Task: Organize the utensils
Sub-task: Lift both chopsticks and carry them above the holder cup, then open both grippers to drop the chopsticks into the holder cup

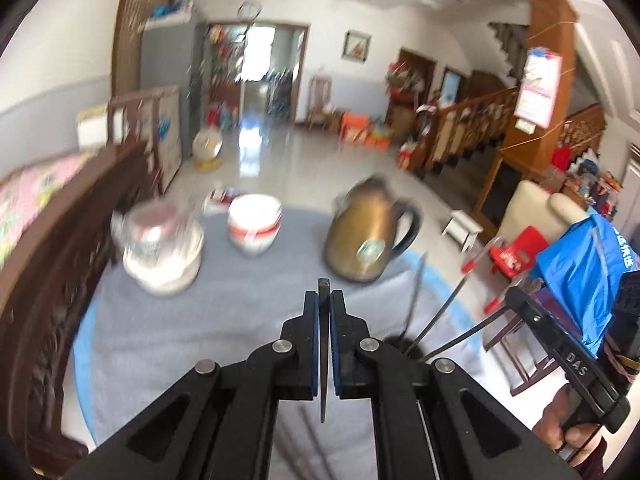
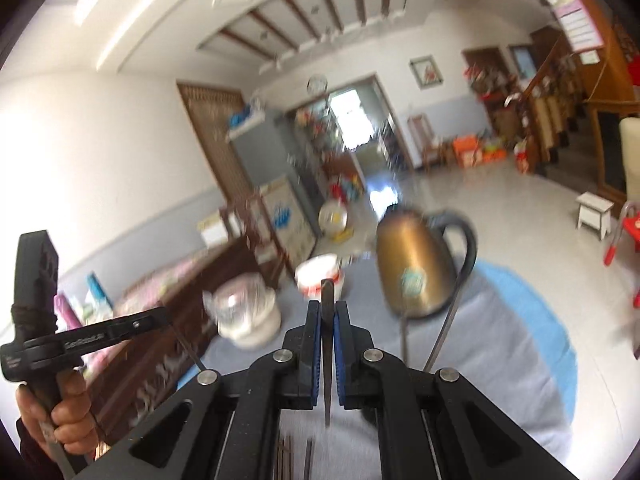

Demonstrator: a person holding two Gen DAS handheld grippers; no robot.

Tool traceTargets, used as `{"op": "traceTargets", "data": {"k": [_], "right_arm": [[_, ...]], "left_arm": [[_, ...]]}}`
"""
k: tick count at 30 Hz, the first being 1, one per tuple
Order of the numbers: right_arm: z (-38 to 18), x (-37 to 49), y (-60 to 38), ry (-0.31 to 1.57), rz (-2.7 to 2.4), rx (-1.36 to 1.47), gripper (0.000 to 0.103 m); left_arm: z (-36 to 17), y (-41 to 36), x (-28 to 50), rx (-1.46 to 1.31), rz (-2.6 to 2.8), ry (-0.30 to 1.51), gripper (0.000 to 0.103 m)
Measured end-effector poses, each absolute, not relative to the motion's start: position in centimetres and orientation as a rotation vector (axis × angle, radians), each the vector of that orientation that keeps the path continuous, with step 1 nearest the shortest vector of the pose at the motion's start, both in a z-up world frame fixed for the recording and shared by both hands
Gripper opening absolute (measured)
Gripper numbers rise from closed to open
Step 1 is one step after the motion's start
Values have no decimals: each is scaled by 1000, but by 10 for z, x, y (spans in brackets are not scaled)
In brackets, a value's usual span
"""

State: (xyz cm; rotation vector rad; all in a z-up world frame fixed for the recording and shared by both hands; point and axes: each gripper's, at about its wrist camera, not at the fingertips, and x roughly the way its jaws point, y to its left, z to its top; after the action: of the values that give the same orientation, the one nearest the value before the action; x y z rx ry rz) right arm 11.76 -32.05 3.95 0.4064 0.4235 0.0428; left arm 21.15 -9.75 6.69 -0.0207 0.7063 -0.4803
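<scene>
My left gripper (image 1: 324, 300) is shut on a single dark chopstick (image 1: 323, 356) that stands between its blue pads, above the grey-clothed round table (image 1: 200, 332). My right gripper (image 2: 328, 312) is shut on another dark chopstick (image 2: 327, 356) in the same way. Several dark chopsticks (image 1: 436, 316) stick up from a dark holder (image 1: 400, 344) just right of the left gripper; two of them (image 2: 444, 332) show in the right wrist view. More chopsticks (image 2: 292, 458) lie on the cloth below the right gripper.
A gold kettle (image 1: 368, 236) stands at the far right of the table, also in the right wrist view (image 2: 416, 268). A red-and-white bowl stack (image 1: 254, 224) and a lidded white pot (image 1: 162, 252) stand at the far left. A dark wooden bench (image 1: 48, 272) borders the left edge.
</scene>
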Motion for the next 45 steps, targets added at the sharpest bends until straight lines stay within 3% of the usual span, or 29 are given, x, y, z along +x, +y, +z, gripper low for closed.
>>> {"op": "traceTargets", "data": {"k": [8,22,24,26,27,33,38,45], "right_arm": [[63,123,-345,333,-71,372,6],[0,135,-363,539,-90,412,9],[-9,132,-366,573,-80,461,10],[-13,127,-369,590,-58,500,11],[-15,124,-370,592,-58,514,13],[-3,87,-370,496,-58,571,39],[10,61,-352,444,-6,545,39],[-28,54,-283,624,135,516,37]], "left_arm": [[107,-169,219,-22,-568,585,6],[12,-214,240,-17,-560,832,6],[14,-206,236,-3,-565,842,19],[18,-195,229,6,-550,818,48],[21,-188,224,9,-539,801,50],[19,-131,203,8,-473,813,55],[-17,-69,183,52,-328,900,55],[-91,-6,142,78,-198,1114,55]]}}
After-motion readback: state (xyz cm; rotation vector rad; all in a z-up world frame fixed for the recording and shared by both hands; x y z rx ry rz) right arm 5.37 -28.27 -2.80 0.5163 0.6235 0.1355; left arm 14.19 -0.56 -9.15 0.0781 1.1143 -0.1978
